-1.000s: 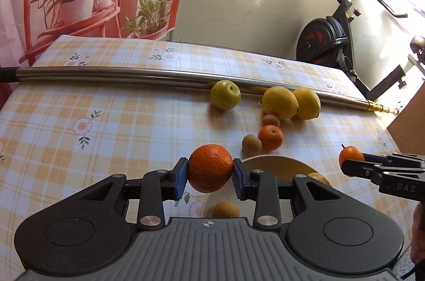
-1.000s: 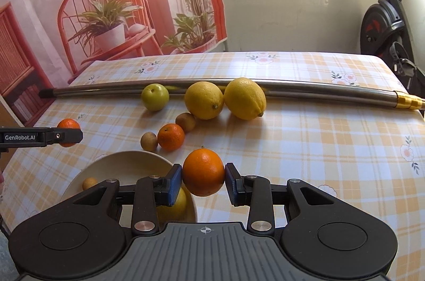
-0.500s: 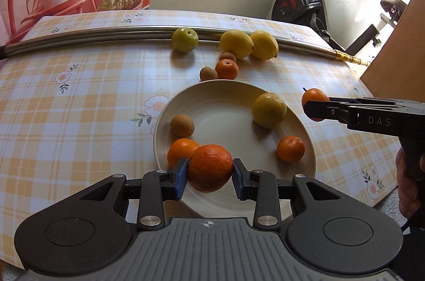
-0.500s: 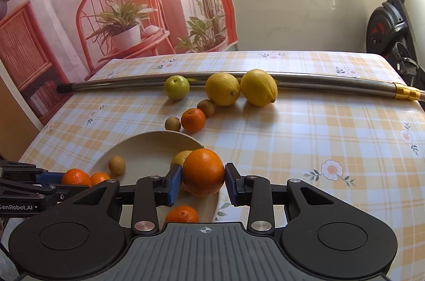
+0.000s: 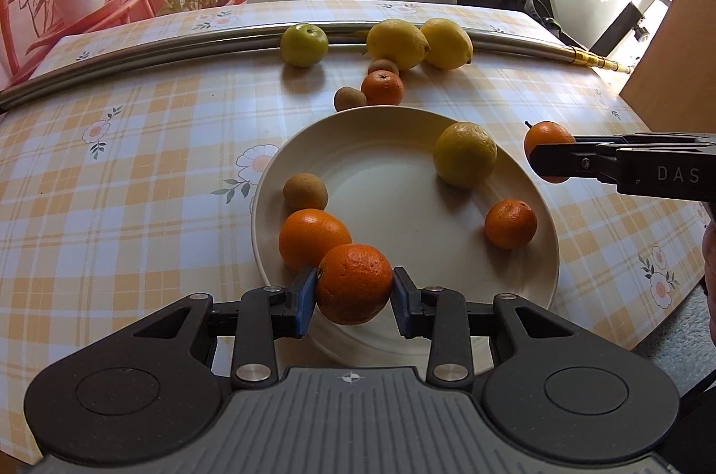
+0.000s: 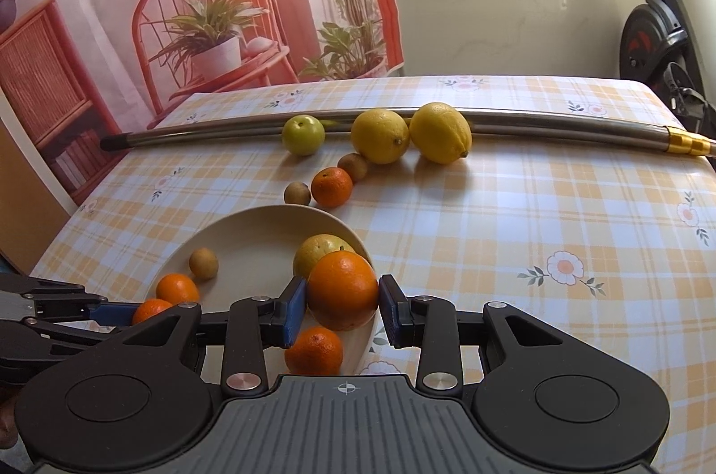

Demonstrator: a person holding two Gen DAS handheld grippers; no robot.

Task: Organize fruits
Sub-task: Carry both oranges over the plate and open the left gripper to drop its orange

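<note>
The left tongs [image 5: 353, 288] grip an orange [image 5: 354, 282] above the near rim of the plate [image 5: 402, 178]; the right tongs [image 6: 343, 306] clamp another orange [image 6: 343, 289] over its right edge. Dropped from here, either could knock the fruit just beneath it or roll off onto the desk [image 6: 514, 214]. Beyond both tongs, loose lemons [image 6: 409, 134] wait against the metal pole [image 6: 537, 120]. Both held oranges hide the plate directly under them.

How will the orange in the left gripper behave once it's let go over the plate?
The orange is round, so it will likely roll a little on the smooth plate. It may bump the orange beside it. The raised rim should probably contain it. The left gripper grips it firmly.
</note>
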